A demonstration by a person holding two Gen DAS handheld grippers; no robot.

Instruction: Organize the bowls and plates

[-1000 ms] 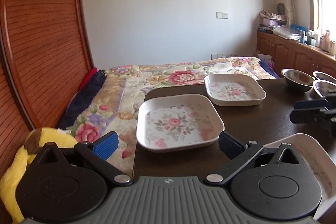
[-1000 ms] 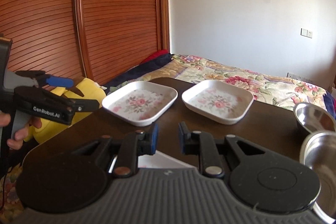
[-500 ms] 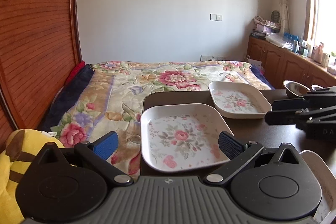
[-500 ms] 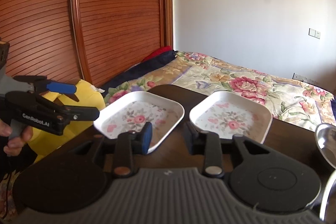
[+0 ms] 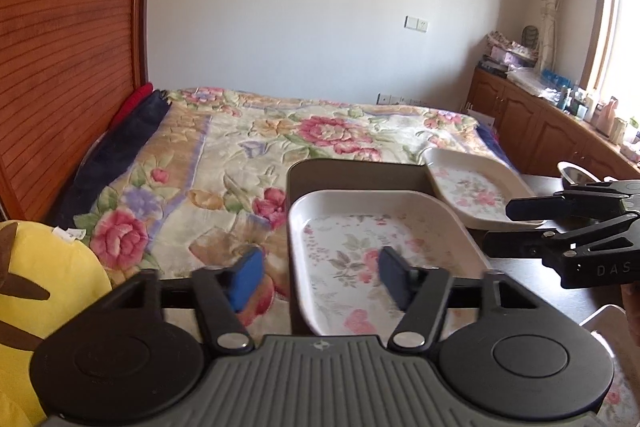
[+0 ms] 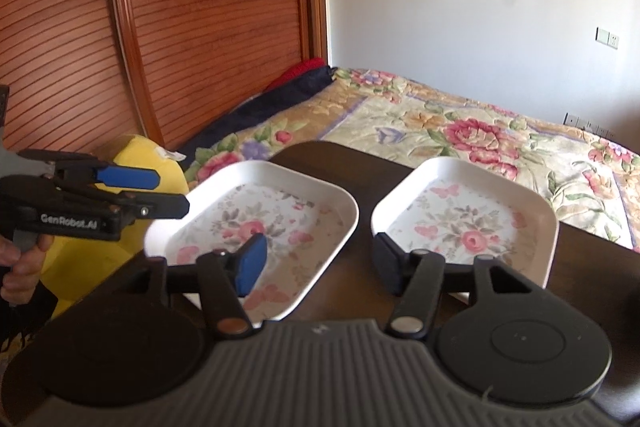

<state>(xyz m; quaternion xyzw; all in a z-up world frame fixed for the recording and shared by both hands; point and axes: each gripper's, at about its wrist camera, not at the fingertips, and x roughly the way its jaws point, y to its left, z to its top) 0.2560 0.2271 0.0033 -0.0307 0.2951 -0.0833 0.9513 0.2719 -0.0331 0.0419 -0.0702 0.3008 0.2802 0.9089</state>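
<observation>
White plates with pink flowers sit on the dark table, 2 of them side by side. A second ago both claws were farther back. Now both have come in close. The right claw was almost shut before, and now its jaws are spread wide and hold nothing. It sits over the gap between the left plate and the right plate. The left claw is spread wide too and holds nothing. It has slid over so the near left edge of the left plate is between its jaws, with 1 blue pad out past the table edge.

I think a grab is about to happen. The left claw looks ready to pinch the rim of the left plate, maybe to stack it on the other plate. No plate has been picked up yet.

A shiny metal bowl peeks out on the far right of the table, partly hidden by the other claw. Another white dish shows at the near right corner.

Past the table is a bed with a big flower blanket. A yellow soft toy lies beside it. Brown wooden doors stand on the left, and a window lets in sun
</observation>
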